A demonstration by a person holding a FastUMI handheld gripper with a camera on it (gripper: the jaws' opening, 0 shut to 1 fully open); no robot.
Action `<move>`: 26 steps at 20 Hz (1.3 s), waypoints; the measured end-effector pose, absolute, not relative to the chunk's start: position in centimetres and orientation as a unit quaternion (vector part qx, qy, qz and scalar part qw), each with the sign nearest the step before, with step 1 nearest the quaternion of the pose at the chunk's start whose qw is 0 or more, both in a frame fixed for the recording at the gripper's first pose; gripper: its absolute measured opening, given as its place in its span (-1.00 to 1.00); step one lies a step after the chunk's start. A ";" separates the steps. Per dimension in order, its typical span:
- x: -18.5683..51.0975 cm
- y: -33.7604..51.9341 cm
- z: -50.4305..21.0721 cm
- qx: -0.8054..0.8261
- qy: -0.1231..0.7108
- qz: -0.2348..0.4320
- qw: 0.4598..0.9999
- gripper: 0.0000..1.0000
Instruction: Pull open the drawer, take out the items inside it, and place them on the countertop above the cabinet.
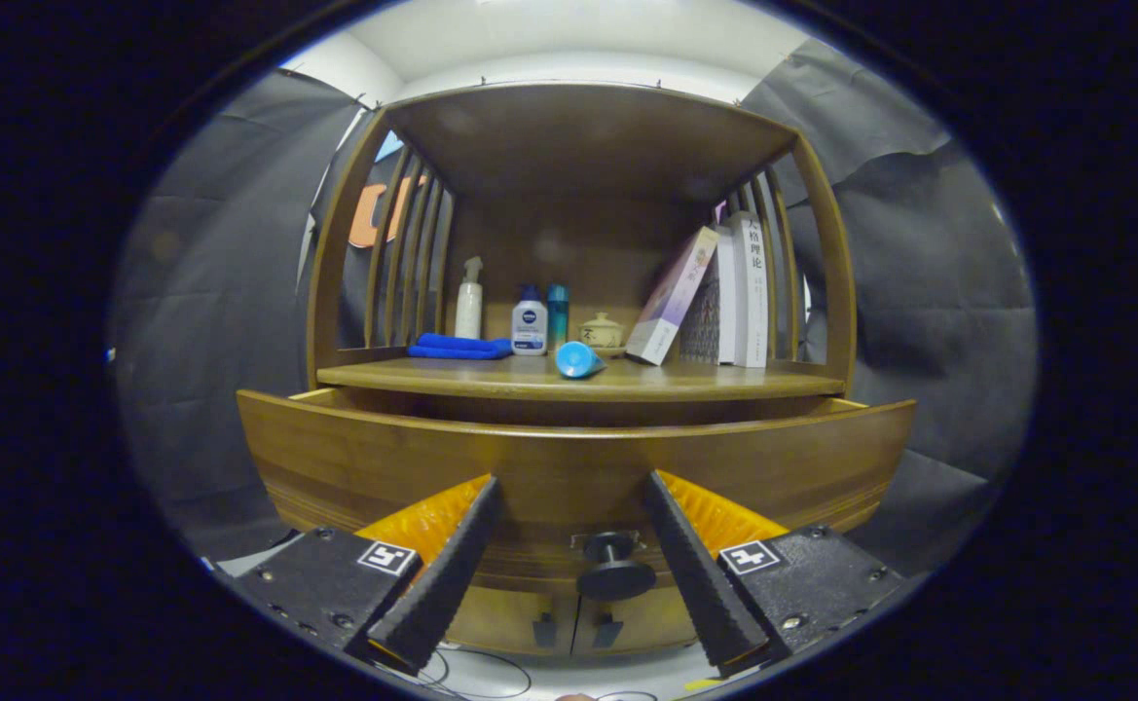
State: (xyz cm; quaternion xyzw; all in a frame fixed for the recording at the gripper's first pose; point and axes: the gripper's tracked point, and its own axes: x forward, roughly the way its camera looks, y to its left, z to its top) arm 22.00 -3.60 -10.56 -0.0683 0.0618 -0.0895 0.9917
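My claw (569, 487) is spread wide, its black ribbed fingers (452, 555) standing either side of the dark round knob (615, 574) without touching it. The knob sits on the curved, smooth-grained wooden drawer (384, 458), which is pulled out from the cabinet. I cannot see into it from here. Above, on the tabletop (724, 380), lie a folded blue cloth (459, 347), a white spray bottle (469, 302), a blue cylinder on its side (578, 359) and leaning books (705, 292).
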 end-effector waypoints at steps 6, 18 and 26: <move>24.9 -4.7 -10.6 -0.080 0.065 -0.090 0.991 0.98; 29.3 -5.8 -10.4 -0.068 0.081 -0.095 0.990 0.98; 28.4 -5.5 -10.4 -0.039 0.102 -0.090 0.990 0.97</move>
